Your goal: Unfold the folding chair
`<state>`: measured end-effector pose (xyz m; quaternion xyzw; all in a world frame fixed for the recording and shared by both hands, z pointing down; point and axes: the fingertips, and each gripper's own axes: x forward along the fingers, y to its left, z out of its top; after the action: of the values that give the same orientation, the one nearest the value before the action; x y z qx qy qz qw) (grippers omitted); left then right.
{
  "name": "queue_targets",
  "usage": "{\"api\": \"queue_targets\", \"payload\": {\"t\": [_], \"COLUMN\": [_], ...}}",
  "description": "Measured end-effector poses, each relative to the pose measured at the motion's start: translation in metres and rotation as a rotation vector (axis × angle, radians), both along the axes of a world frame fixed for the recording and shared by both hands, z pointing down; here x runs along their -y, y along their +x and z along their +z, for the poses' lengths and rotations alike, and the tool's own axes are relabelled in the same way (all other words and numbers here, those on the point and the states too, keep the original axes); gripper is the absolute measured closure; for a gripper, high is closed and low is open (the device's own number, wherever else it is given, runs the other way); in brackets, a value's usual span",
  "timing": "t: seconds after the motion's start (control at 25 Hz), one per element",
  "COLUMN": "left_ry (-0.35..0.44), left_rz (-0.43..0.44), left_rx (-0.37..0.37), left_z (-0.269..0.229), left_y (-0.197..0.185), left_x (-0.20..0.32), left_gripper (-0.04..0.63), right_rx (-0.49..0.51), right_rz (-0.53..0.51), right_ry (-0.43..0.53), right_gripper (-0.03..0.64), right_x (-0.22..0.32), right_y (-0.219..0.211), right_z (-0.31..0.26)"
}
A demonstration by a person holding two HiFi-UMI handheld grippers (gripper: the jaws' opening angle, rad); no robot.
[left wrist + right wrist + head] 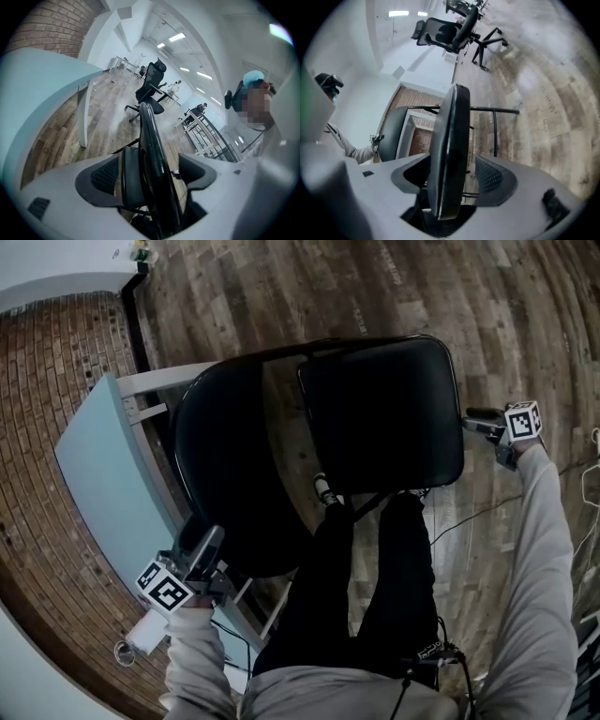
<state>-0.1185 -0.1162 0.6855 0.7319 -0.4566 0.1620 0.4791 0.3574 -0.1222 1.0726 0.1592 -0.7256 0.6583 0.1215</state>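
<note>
The black folding chair stands in front of me in the head view, with its rounded backrest (pixel 225 465) at the left and its square seat (pixel 384 413) at the right. My left gripper (pixel 208 545) is at the backrest's lower left edge. In the left gripper view the backrest's edge (pixel 152 140) runs between the jaws of the left gripper (pixel 157 176); the left pad is close against it and the right pad stands apart. My right gripper (pixel 478 418) straddles the seat's right edge. That seat edge (pixel 450 140) shows with a gap on each side inside the right gripper (pixel 450 176).
A pale blue table (pixel 103 474) stands just left of the chair, against a brick wall (pixel 37 427). My legs in black trousers (pixel 375 587) are right behind the chair. A cable (pixel 469 512) lies on the wooden floor. A black office chair (pixel 152 86) stands farther off.
</note>
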Motion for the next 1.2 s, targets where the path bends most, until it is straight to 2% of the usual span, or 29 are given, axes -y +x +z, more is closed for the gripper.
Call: {"api": "queue_targets", "payload": {"t": [0.04, 0.16, 0.28, 0.36, 0.48, 0.64, 0.72, 0.8, 0.92, 1.04, 1.2], "left_ry": [0.006, 0.038, 0.084, 0.099, 0.141, 0.306, 0.385, 0.479, 0.620, 0.733, 0.866], "left_rz": [0.017, 0.090, 0.142, 0.176, 0.205, 0.223, 0.254, 0.261, 0.224, 0.221, 0.251], "left_rx": [0.021, 0.078, 0.107, 0.137, 0.146, 0.086, 0.070, 0.032, -0.053, -0.085, -0.096], "left_z": [-0.006, -0.030, -0.057, -0.075, -0.117, -0.195, -0.237, -0.283, -0.359, -0.422, -0.482], "left_y": [-0.004, -0.008, -0.010, -0.018, -0.030, -0.021, -0.021, -0.028, -0.052, -0.068, -0.070], "left_x": [-0.001, -0.005, -0.001, 0.000, -0.001, 0.018, 0.020, 0.030, 0.050, 0.046, 0.029], "left_gripper": [0.203, 0.193, 0.193, 0.193, 0.193, 0.193, 0.195, 0.195, 0.195, 0.195, 0.196], "right_rx": [-0.014, -0.056, -0.208, -0.276, -0.313, -0.393, -0.403, -0.398, -0.396, -0.398, -0.362], "right_rz": [0.013, 0.037, 0.057, 0.091, 0.115, 0.042, 0.053, 0.126, 0.258, 0.257, 0.232], "right_ry": [0.039, 0.210, 0.379, 0.511, 0.672, 0.912, 0.991, 1.053, 1.122, 1.190, 1.295], "right_gripper": [0.336, 0.336, 0.336, 0.336, 0.336, 0.336, 0.336, 0.336, 0.337, 0.337, 0.339], "right_x": [0.002, 0.004, 0.015, 0.027, 0.035, 0.058, 0.057, 0.065, 0.088, 0.077, 0.052], "right_y": [0.007, 0.011, 0.003, -0.014, -0.063, -0.128, -0.163, -0.196, -0.247, -0.300, -0.350], "right_z": [-0.016, -0.081, -0.159, -0.226, -0.345, -0.502, -0.570, -0.637, -0.727, -0.796, -0.870]}}
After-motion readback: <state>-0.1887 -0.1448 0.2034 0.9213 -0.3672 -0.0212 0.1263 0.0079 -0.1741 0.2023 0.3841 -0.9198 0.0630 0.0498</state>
